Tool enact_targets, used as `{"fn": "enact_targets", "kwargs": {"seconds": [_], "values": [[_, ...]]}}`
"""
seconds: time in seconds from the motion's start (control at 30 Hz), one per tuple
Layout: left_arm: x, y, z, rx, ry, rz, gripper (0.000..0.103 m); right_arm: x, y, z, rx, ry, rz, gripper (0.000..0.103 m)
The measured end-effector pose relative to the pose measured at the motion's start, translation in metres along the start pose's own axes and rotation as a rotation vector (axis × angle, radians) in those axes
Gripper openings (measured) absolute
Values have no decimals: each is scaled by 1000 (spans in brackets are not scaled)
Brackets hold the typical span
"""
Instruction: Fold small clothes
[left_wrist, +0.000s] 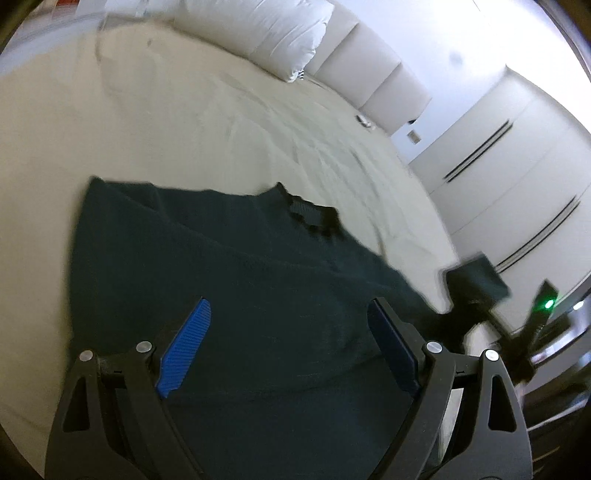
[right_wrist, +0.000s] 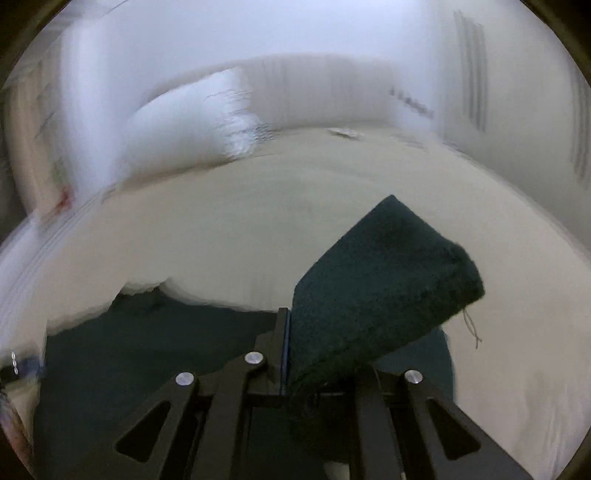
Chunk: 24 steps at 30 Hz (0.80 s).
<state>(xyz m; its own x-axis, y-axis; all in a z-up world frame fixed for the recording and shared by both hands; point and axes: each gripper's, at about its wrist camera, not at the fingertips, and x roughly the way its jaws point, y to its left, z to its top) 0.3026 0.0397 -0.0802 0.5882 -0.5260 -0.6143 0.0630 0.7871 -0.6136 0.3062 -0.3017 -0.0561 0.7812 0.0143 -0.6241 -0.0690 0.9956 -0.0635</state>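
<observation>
Left wrist view: the dark green knit sweater lies spread on the cream bedsheet, its neckline toward 1 o'clock, white pillow up at 12. The left gripper hangs spread wide over the body, touching nothing. Right wrist view: pretty blurry, but the right gripper is pinching a sweater cuff, which sticks up toward 1 o'clock. Looks like the sleeve fold is underway; next I'd guess that sleeve gets carried across the body and laid flat.
</observation>
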Motion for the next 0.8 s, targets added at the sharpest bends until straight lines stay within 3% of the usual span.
{"fn": "enact_targets", "kwargs": {"seconds": [0.1, 0.17, 0.23, 0.4, 0.63, 0.67, 0.77, 0.8], "values": [[7, 9, 5, -79, 35, -77, 87, 20, 80, -8, -227, 3, 27, 10], [16, 16, 7, -144, 73, -157, 87, 32, 113, -20, -291, 21, 45, 10], [27, 21, 10, -196, 123, -186, 87, 40, 130, -30, -340, 37, 35, 10], [56, 35, 13, -281, 226, -232, 87, 48, 153, -52, -503, 36, -22, 10], [64, 37, 10, -286, 247, -217, 87, 36, 150, -70, -493, 19, -30, 10], [66, 36, 10, -284, 254, -212, 81, 36, 148, -68, -480, 18, -22, 10], [78, 33, 5, -306, 299, -230, 36, 28, 154, -70, -447, 22, 1, 10], [80, 32, 4, -308, 303, -234, 27, 25, 153, -69, -429, 22, 9, 11]]}}
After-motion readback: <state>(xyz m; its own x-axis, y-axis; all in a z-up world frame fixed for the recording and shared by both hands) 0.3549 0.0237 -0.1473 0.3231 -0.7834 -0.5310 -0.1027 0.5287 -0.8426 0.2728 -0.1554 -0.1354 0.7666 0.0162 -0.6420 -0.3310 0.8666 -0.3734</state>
